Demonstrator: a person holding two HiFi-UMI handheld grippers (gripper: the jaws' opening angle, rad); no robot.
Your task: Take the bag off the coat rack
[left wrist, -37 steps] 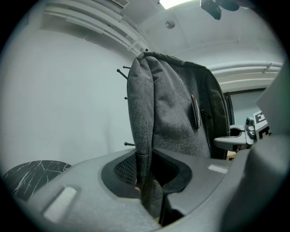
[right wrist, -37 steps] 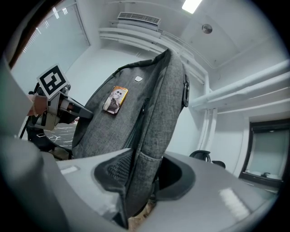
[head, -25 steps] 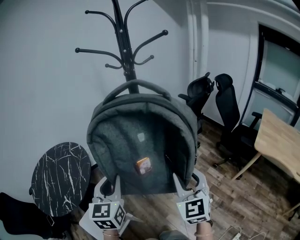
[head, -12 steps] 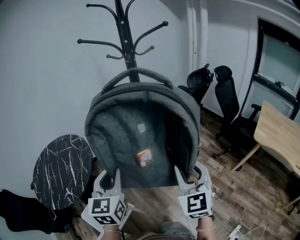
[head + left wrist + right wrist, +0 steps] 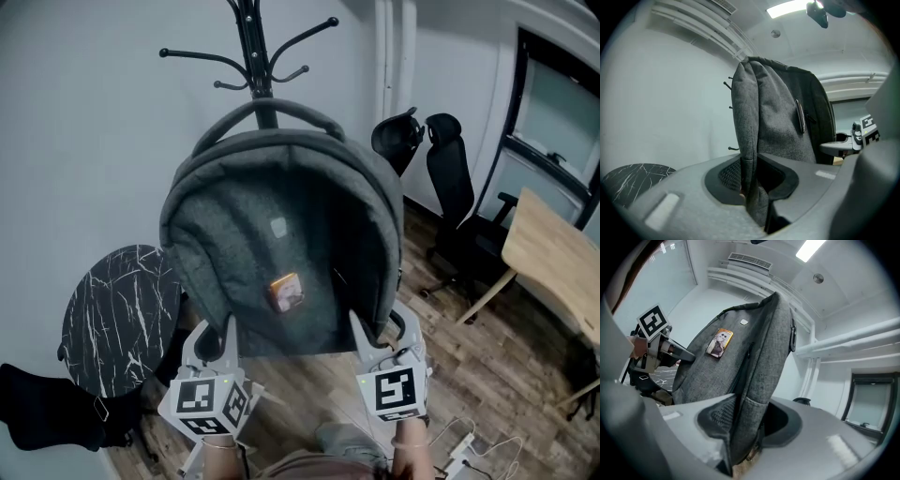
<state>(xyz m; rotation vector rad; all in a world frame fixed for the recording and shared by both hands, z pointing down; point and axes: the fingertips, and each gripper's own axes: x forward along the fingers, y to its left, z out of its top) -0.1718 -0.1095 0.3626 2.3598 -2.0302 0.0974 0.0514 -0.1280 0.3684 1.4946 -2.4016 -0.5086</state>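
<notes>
**Item: bag** (image 5: 279,246), a backpack in dark grey woven fabric with a domed top and a padded carry handle (image 5: 268,112).
- Location: centre of the head view, held upright in the air in front of the coat rack (image 5: 253,52). The handle overlaps the black pole in the upper middle of the frame; whether they touch cannot be told.
- Markings: a small rectangular badge (image 5: 286,292) with an orange border sits mid-panel. In the right gripper view it shows a pictured figure, and no lettering on it is legible. A small pale tag (image 5: 278,226) above it is too small to read.
- No brand name can be read.

**Left gripper** (image 5: 216,347), lower left of the head view: jaws pinch a fold of fabric at the bag's lower left edge. Its marker cube (image 5: 208,405) bears a black-and-white square pattern.

**Right gripper** (image 5: 382,339), lower right of centre: jaws clamp the bag's lower right side seam. Its marker cube (image 5: 394,392) is patterned likewise.

**Surroundings:**
- round table (image 5: 117,314) with a black, white-veined top, lower left
- two black office chairs (image 5: 452,192), right of centre
- wooden desk (image 5: 553,272), right edge
- plank floor (image 5: 487,375)
</notes>
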